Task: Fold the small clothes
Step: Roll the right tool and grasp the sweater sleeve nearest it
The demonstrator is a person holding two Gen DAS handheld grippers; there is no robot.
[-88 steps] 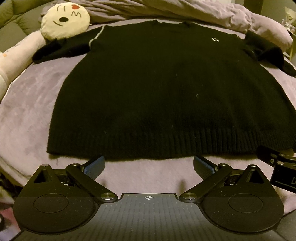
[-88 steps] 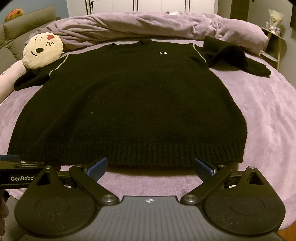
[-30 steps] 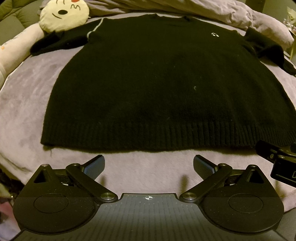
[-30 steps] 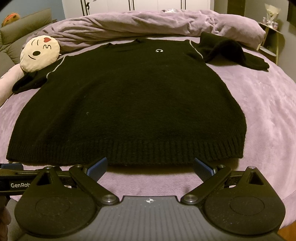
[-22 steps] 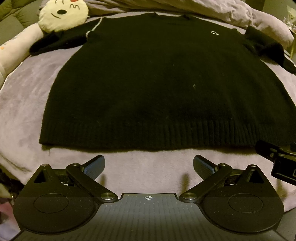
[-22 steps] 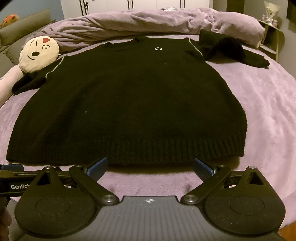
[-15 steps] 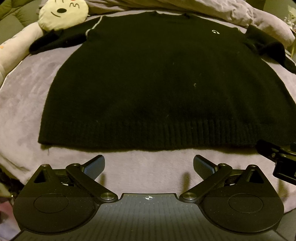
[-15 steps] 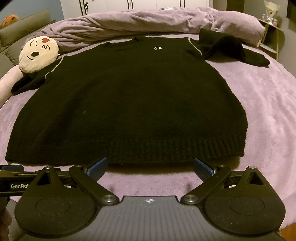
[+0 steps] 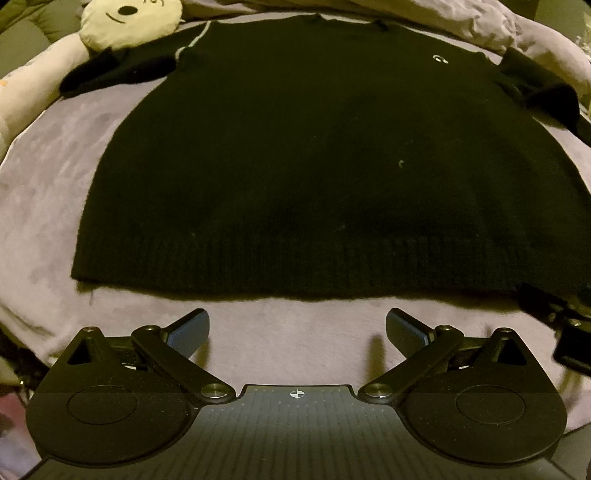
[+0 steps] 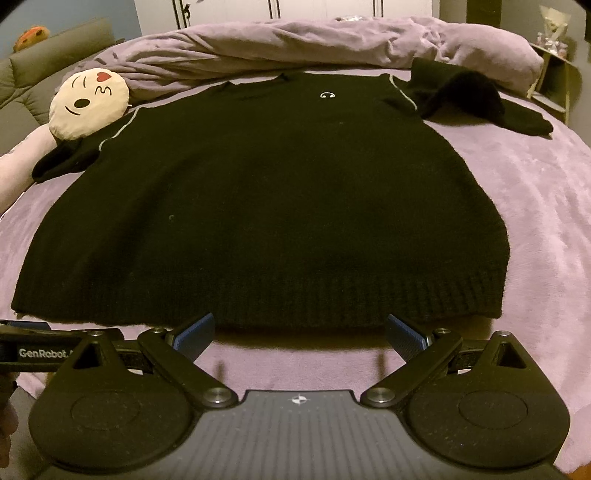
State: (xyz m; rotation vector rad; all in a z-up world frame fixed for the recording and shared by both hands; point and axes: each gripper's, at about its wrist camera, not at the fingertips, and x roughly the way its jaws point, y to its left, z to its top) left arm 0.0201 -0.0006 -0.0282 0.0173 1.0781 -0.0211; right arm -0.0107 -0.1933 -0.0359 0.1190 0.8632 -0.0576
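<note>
A black knit sweater (image 9: pixel 314 166) (image 10: pixel 258 203) lies flat, front up, on a purple bed cover (image 9: pixel 44 192) (image 10: pixel 546 206), its ribbed hem nearest me. A small white logo (image 10: pixel 327 95) marks the chest. The left sleeve (image 10: pixel 62 158) runs under a pillow; the right sleeve (image 10: pixel 476 96) lies bunched at the far right. My left gripper (image 9: pixel 297 328) hovers open just short of the hem, left of centre. My right gripper (image 10: pixel 300 334) is open too, its fingertips at the hem's edge, nothing between them. Each gripper's body shows at the other view's side edge.
A round cream emoji pillow (image 10: pixel 88 103) (image 9: pixel 129 18) rests at the far left on the sleeve. A rumpled purple duvet (image 10: pixel 332 40) lies across the head of the bed. A small shelf (image 10: pixel 554 70) stands at the far right; a grey-green sofa (image 10: pixel 40 48) at the far left.
Both grippers have stayed open and shifted slightly. The sweater has slid a little in both views; it lies as before.
</note>
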